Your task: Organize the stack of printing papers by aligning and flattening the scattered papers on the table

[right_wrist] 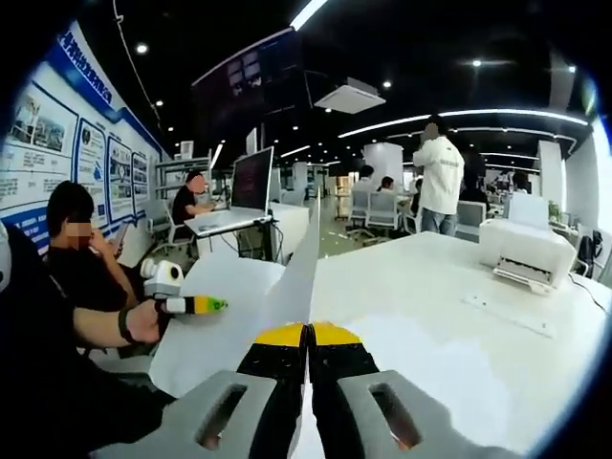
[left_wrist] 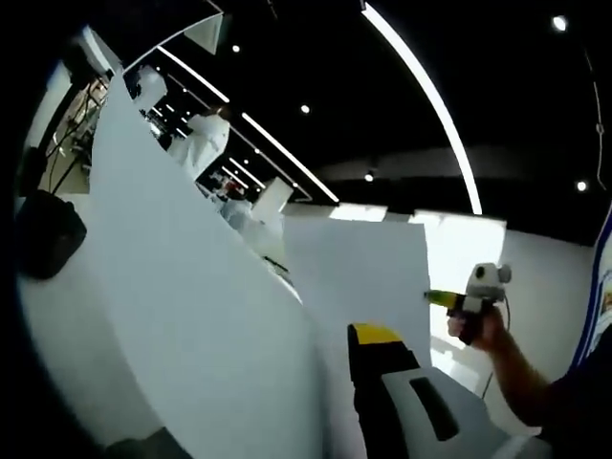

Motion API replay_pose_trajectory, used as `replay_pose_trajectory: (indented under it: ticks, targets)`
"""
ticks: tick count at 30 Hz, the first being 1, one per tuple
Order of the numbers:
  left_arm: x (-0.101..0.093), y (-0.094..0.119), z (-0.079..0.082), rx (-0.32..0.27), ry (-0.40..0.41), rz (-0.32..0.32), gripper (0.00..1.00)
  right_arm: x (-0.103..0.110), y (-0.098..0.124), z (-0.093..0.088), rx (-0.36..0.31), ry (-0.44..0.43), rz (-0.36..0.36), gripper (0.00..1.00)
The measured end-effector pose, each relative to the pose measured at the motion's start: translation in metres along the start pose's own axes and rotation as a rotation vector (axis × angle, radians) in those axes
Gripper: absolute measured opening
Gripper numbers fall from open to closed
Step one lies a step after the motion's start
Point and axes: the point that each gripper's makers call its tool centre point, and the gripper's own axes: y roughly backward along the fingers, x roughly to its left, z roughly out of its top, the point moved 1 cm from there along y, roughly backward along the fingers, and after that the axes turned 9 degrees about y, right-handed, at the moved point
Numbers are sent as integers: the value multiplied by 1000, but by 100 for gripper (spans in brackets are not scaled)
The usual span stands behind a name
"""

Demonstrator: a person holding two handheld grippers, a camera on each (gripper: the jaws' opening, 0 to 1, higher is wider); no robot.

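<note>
White printing papers (right_wrist: 304, 263) held upright on edge above the worktop (right_wrist: 430, 306), pinched by the right gripper (right_wrist: 308, 337), probably for squaring. Left gripper (left_wrist: 368, 335) alongside, grip state indiscernible.

Open office: black ceiling (right_wrist: 402, 38) with LED strip lights (left_wrist: 421, 86), poster wall (right_wrist: 86, 153), white bench (right_wrist: 449, 306), printer (right_wrist: 526, 251), monitor (right_wrist: 251, 179), people at desks.
</note>
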Motion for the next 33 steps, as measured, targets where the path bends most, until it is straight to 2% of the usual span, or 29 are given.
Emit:
replay_pose_trajectory:
  ticks: [7,18,33]
  targets:
    - [0,0,2,-8,19,-12,22,-3,-7,4,2,11,8,0]
    - [-1,0,2,-3,36,-24,22,3,-25,6,1,45,61,0]
    - [-5,0,1,-8,48,-36,22,13,-51,0,42,123,87,0]
